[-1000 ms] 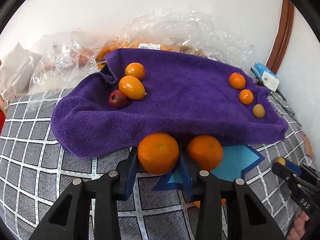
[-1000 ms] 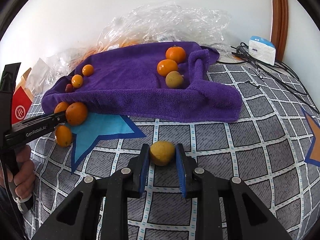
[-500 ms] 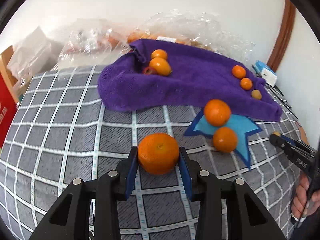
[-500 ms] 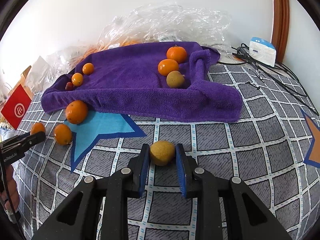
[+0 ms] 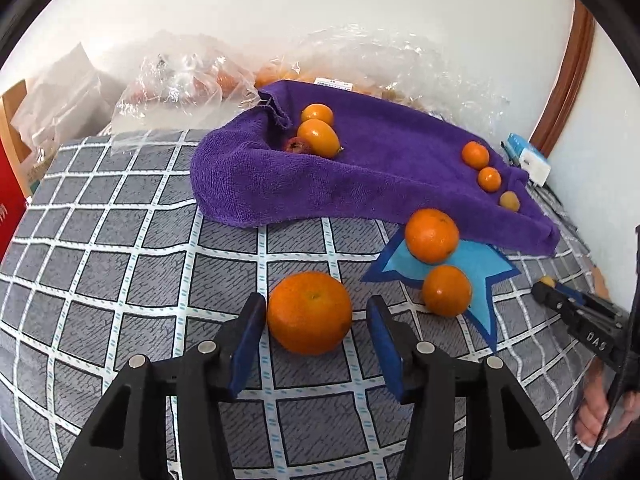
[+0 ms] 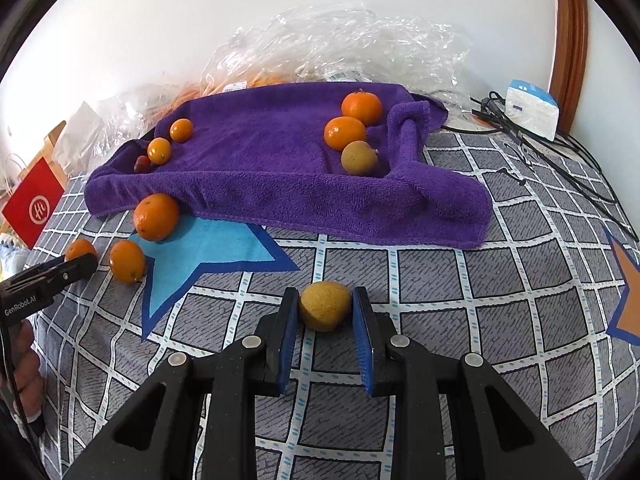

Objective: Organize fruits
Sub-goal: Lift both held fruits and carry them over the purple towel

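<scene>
Grid bedcover [image 5: 120,240]: L gripper [image 5: 316,334] opening off orange [image 5: 309,312]; R gripper [image 6: 325,320] clamping yellow fruit [image 6: 325,306].

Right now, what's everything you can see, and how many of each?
Towel: one, purple, on sheet.
Oranges: seven, orange, four on towel, three on sheet.
Yellow fruits: two, yellow, one on towel, one in right gripper.
Red fruit: one, red, on towel.
Bags: several, clear, behind towel.
Box: one, white-blue, far right.
Sheet: one, grey checked, under everything.
Left gripper: one, black-blue, jaws just been opening around an orange.
Right gripper: one, black-blue, shut on yellow fruit.
</scene>
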Demonstrator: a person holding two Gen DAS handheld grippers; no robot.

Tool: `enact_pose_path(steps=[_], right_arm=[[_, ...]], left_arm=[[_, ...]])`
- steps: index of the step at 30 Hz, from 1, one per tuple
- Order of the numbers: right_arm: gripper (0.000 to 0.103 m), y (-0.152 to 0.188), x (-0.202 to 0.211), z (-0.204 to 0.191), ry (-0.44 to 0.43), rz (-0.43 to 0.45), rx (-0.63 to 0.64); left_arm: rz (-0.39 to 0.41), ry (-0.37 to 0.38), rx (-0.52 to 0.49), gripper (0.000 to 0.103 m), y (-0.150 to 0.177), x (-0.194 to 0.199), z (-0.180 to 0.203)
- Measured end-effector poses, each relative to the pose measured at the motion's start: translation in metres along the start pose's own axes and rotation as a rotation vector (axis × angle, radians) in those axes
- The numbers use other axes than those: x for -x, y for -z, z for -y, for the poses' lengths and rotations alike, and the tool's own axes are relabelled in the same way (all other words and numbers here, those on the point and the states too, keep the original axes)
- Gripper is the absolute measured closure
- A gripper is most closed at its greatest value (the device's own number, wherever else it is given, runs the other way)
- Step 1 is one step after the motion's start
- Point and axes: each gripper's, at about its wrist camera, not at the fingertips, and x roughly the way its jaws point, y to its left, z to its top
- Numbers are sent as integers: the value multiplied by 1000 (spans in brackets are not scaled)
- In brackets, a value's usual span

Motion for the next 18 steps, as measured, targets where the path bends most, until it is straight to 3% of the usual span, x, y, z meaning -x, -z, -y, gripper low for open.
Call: enact_pose_path(steps=[7, 9, 14, 18], right_arm=[[77, 1, 2, 4, -22, 7, -21], [77, 2, 3, 6, -33, 16, -32], [77, 4, 10, 8, -75, 51, -40], [77, 4, 10, 7, -69, 50, -39]], left_arm=[[0, -24, -5, 56, -1, -1, 3], [2, -45, -4, 66, -1, -1, 3], [23, 36, 50, 66, 0, 4, -9], [32, 43, 62, 66, 1, 6, -10]])
